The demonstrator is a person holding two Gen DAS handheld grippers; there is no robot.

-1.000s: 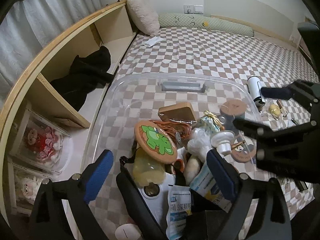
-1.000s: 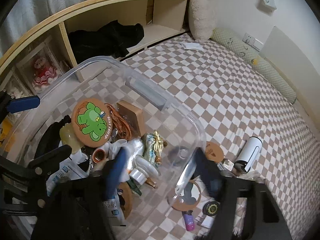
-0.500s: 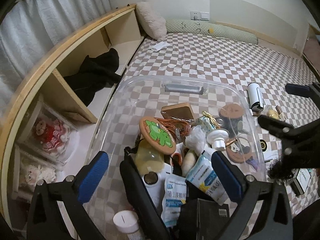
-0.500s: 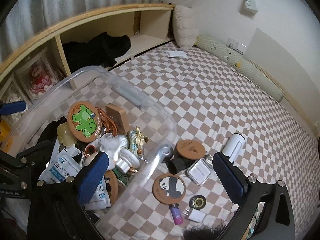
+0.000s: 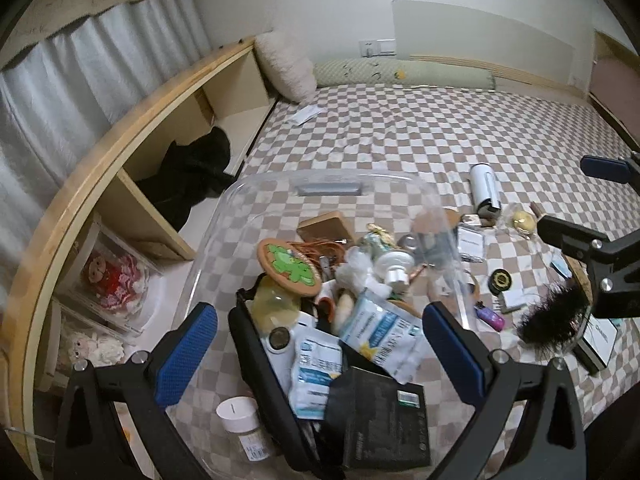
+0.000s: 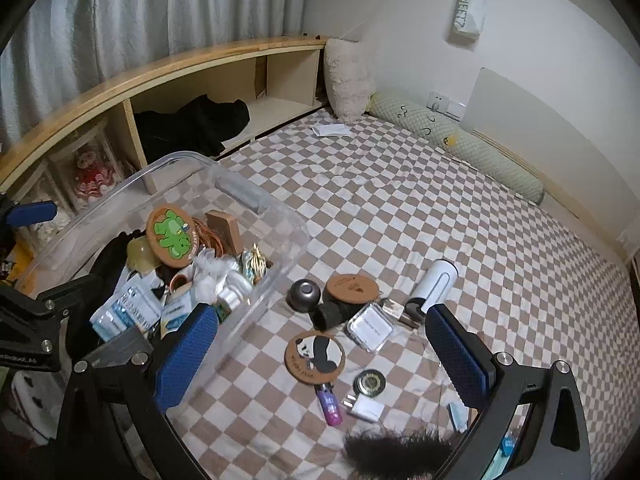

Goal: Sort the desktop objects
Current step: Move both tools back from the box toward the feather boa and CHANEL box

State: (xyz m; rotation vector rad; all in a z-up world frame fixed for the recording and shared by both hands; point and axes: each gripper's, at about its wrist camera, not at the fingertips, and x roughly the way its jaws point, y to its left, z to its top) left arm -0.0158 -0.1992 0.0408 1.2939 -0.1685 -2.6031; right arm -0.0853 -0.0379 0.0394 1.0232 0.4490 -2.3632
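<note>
- Left wrist view: the left claw (image 5: 318,354) is spread wide and pinches nothing; its blue pads hang above the near end of the clear bin (image 5: 248,216).
- The bin sits on the checkered bed (image 5: 420,132) and is heaped with small things: a round green frog coaster (image 5: 289,266) leaning on the pile, a brown box (image 5: 326,227) behind it, blue-and-white packets (image 5: 380,330), a black box (image 5: 380,420) at the near end and a white-capped bottle (image 5: 240,424) in the near left corner.
- At the right edge the right claw (image 5: 576,204) shows from the side, its jaws apart.
- Right wrist view: the right claw (image 6: 320,356) is spread wide with nothing between its pads, above loose things on the bed just right of the bin (image 6: 276,280).
- Lying there: a panda coaster (image 6: 315,356), a brown round coaster (image 6: 351,289), a dark round knob (image 6: 305,295), a clear square case (image 6: 370,327), a white cylinder (image 6: 434,280), a black-and-gold disc (image 6: 370,382), a purple tube (image 6: 329,403) and a white plug (image 6: 365,406).
- A black furry thing (image 6: 396,454) fills the bottom edge.
</note>
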